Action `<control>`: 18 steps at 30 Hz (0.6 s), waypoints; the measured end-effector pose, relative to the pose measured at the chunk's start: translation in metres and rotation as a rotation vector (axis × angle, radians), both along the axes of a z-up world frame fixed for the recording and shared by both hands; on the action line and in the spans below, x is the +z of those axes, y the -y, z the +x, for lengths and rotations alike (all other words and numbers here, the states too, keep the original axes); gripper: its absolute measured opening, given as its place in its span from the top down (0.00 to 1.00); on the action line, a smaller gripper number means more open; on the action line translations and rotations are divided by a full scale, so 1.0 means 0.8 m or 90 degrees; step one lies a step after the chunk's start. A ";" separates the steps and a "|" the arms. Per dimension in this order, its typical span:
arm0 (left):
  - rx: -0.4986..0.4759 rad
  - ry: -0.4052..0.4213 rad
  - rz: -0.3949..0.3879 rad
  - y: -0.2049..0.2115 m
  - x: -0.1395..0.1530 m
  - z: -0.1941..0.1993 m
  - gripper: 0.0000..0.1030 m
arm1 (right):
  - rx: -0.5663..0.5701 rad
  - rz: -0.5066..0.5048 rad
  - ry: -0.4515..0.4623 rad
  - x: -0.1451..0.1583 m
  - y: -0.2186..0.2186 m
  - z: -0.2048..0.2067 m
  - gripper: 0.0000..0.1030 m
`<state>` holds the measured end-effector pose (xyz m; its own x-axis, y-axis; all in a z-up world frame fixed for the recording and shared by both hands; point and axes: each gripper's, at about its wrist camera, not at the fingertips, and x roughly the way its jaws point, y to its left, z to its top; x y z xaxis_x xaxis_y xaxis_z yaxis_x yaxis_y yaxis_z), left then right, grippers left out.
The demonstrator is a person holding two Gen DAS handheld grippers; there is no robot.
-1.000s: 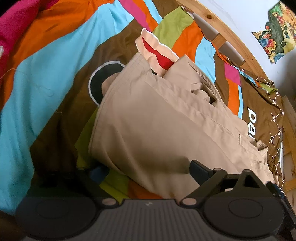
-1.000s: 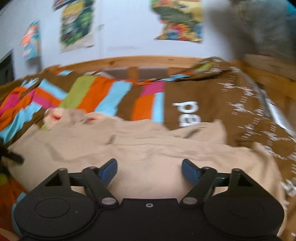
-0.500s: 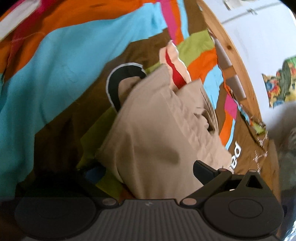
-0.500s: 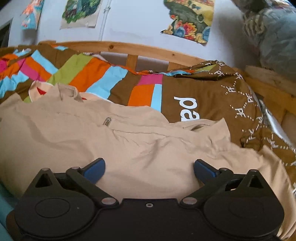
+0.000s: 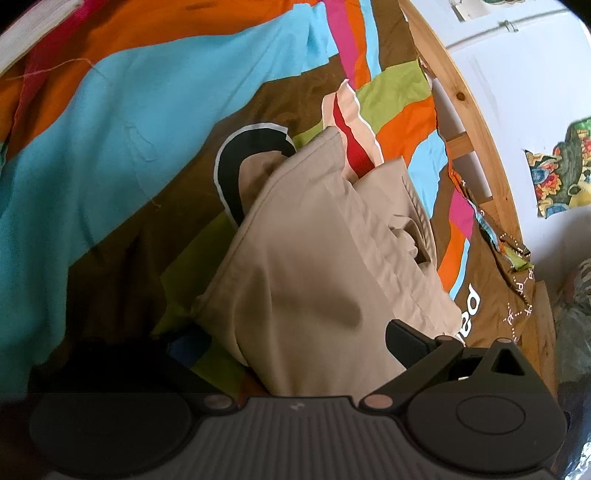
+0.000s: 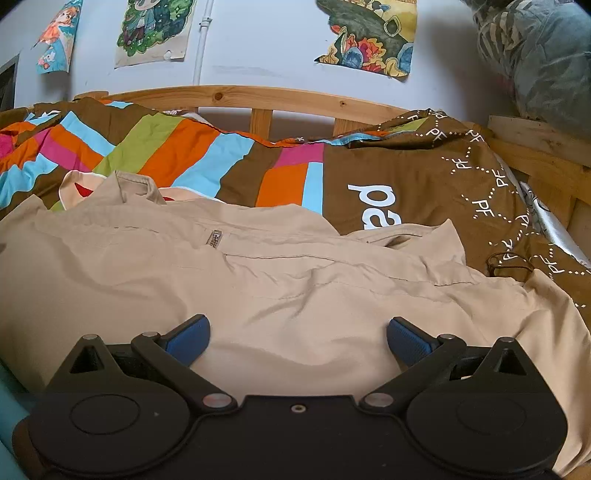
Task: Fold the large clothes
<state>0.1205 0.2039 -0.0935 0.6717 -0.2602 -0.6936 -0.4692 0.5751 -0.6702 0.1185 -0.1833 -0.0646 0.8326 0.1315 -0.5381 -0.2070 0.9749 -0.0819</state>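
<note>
Your bed fills both views, covered by a striped duvet (image 5: 122, 122) in blue, orange, pink, green and brown that spreads across the upper left of the left wrist frame and runs as a band across the middle of the right wrist frame, where white lettering shows on its brown part at centre right. Behind it, a wooden bed frame (image 6: 258, 98) arcs across the upper part of the right wrist frame, below a pale wall with three posters (image 6: 369, 33) along the top edge. The beige jacket (image 6: 280, 280) lies on the duvet: in the right wrist frame it spreads over the whole lower half, creased, with a zip pull (image 6: 215, 238) left of centre; in the left wrist frame it is bunched in the centre and rises toward the bottom edge, a pale lining with a red patch (image 5: 351, 122) showing at its upper end. Your right tool (image 6: 297, 341) sits at bottom centre with its blue-padded fingers (image 6: 188, 338) wide apart, gripping nothing, the fabric lying between and beyond them. Your left tool (image 5: 295, 354) is at the bottom of its frame; only its right-hand finger (image 5: 406, 338) shows clearly, the other is lost in dark shadow, and jacket cloth runs down between them, so I cannot tell whether it grips the fabric.
</note>
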 end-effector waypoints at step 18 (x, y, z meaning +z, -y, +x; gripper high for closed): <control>-0.015 -0.006 0.023 0.006 0.004 0.004 0.07 | -0.001 0.007 -0.001 -0.001 0.001 0.000 0.01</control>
<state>0.1235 0.1989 -0.0902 0.6588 -0.2505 -0.7094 -0.4620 0.6096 -0.6442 0.1189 -0.1842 -0.0652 0.8316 0.1360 -0.5385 -0.2053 0.9761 -0.0706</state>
